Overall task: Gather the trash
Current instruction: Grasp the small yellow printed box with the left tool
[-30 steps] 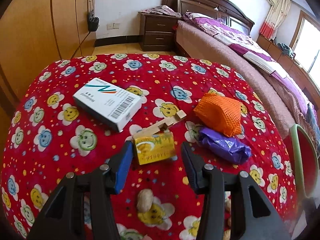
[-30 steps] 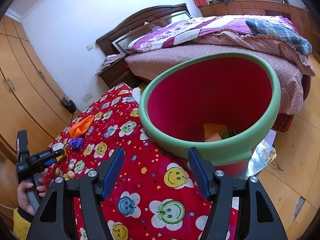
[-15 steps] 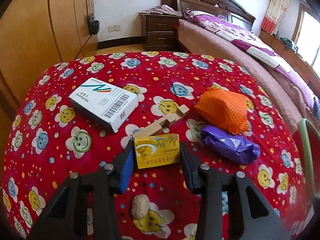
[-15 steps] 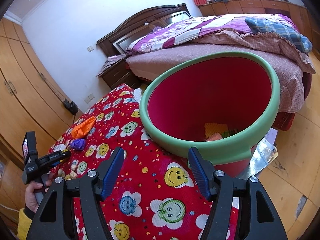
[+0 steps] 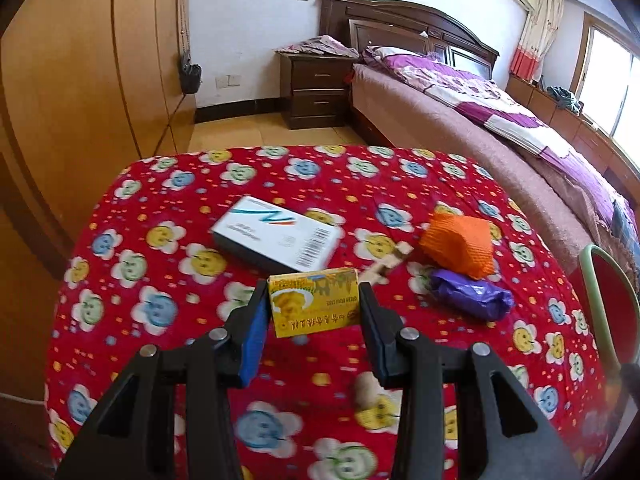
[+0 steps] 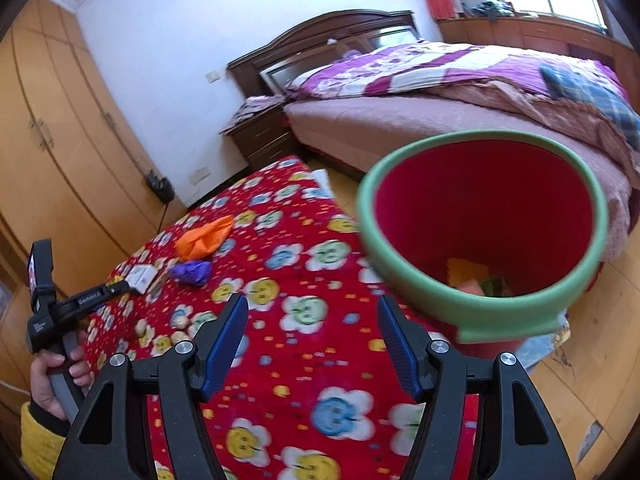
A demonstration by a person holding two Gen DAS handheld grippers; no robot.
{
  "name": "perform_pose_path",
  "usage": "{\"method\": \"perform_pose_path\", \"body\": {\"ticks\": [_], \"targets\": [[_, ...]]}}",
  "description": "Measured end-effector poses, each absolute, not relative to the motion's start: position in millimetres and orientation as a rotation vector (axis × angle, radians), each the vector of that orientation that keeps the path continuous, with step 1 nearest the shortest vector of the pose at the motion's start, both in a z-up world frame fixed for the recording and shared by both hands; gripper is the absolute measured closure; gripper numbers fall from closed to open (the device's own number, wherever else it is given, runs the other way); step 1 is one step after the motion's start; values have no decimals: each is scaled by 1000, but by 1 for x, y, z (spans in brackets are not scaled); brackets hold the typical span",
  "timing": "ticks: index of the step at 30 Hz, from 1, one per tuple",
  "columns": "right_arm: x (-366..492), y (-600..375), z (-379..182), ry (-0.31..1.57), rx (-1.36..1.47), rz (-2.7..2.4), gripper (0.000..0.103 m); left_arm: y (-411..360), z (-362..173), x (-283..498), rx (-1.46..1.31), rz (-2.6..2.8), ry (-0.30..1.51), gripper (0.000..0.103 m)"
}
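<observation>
While the left gripper [image 5: 314,312] held the yellow box [image 5: 314,303] tight between its two pads, the box was already clear of the red cloth [image 5: 168,208], with its printed face toward the camera. The pads pressed on its two short ends, probably because that width fits the jaws and thin cardboard is stiffest there. The right gripper [image 6: 312,344] was empty, its jaws standing wide apart above the cloth just beside the bin [image 6: 472,320]. I think it waited there so that the next piece could be taken quickly. The bin stood on the floor against the table edge, its mouth open to the camera, and some trash lay at its bottom. On the cloth remained a white box [image 5: 276,234], an orange net [image 5: 458,246], a purple wrapper [image 5: 472,300] touching the net, a wood piece [image 5: 390,266] and a nut [image 5: 366,390]. The yellow box should go to the bin next.
</observation>
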State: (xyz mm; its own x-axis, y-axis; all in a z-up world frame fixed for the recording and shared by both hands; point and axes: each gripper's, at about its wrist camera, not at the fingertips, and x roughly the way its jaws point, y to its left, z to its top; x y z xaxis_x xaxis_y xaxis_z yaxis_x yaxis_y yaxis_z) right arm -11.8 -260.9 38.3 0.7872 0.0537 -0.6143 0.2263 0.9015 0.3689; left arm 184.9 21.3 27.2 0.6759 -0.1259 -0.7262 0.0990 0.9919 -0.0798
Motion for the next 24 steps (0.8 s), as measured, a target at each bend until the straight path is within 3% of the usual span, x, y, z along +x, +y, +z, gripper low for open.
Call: {"method": "perform_pose_path", "body": {"ticks": [24], "targets": [[128, -164, 17, 828, 292, 78, 35, 54, -9, 207, -132, -128, 823, 59]]}}
